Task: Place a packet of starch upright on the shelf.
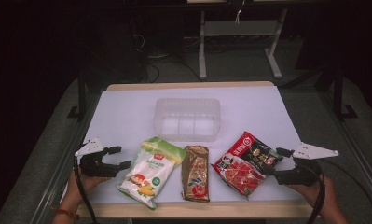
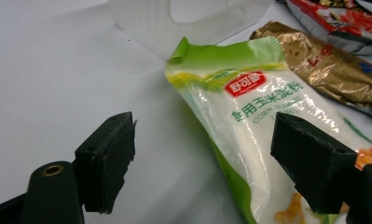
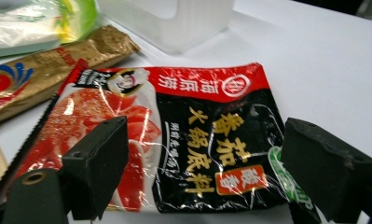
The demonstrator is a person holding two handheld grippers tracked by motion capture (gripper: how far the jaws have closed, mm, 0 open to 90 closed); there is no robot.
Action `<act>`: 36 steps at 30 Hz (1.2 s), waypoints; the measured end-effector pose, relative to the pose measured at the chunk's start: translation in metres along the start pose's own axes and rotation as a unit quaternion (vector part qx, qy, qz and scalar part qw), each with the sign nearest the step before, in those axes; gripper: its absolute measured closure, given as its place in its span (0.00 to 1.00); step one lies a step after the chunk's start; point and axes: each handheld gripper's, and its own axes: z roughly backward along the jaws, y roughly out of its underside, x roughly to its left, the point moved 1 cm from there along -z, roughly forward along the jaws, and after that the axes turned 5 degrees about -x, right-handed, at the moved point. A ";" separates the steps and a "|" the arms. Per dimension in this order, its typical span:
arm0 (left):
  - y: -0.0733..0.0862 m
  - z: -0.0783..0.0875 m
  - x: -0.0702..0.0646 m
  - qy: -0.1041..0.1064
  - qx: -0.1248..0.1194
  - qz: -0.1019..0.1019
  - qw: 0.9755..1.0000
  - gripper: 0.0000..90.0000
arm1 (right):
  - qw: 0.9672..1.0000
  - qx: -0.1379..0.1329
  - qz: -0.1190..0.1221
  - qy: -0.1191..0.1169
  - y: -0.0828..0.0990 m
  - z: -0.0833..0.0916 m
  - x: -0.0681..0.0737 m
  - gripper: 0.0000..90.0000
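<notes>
Dim, dark surroundings in the high view; table lit from above, foil packets glare, close tongs slightly blurred.

Three packets (image 1: pixel 196 173) lie side by side before the tub (image 1: pixel 187 118) on the table (image 1: pixel 123 107).

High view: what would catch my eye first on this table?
Three bright food packets lie in a row near the front edge: a green-and-white pouch, a gold packet and a red-and-black packet. Behind them stands a clear tub. An open hand-held gripper waits at each end, left and right.
</notes>
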 end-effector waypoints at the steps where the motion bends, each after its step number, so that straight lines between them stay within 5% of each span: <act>1: 0.000 0.000 0.000 0.000 0.000 0.000 1.000 0.26 | 1.000 0.001 -0.005 0.000 0.001 0.000 -0.001 0.16; 9: -0.002 -0.004 -0.007 0.013 0.014 -0.019 1.000 0.21 | 1.000 0.004 -0.006 0.003 0.005 -0.001 -0.001 0.17; 18: -0.001 -0.020 -0.012 0.030 0.057 -0.004 0.998 0.20 | 1.000 0.010 -0.014 0.010 0.011 -0.002 -0.004 0.18; 24: 0.000 -0.033 -0.009 0.068 0.090 0.012 0.994 0.21 | 1.000 0.014 -0.015 0.005 0.013 -0.005 -0.004 0.18; 31: -0.006 -0.052 0.000 0.075 0.116 0.019 0.990 0.21 | 1.000 0.017 -0.013 0.004 0.013 -0.006 -0.002 0.18; 34: -0.009 -0.067 0.005 0.091 0.135 0.041 0.986 0.21 | 1.000 0.016 -0.014 0.001 0.013 -0.006 -0.001 0.18; 36: -0.010 -0.069 0.006 0.094 0.137 0.040 0.985 0.22 | 1.000 0.017 -0.013 0.000 0.013 -0.006 -0.001 0.18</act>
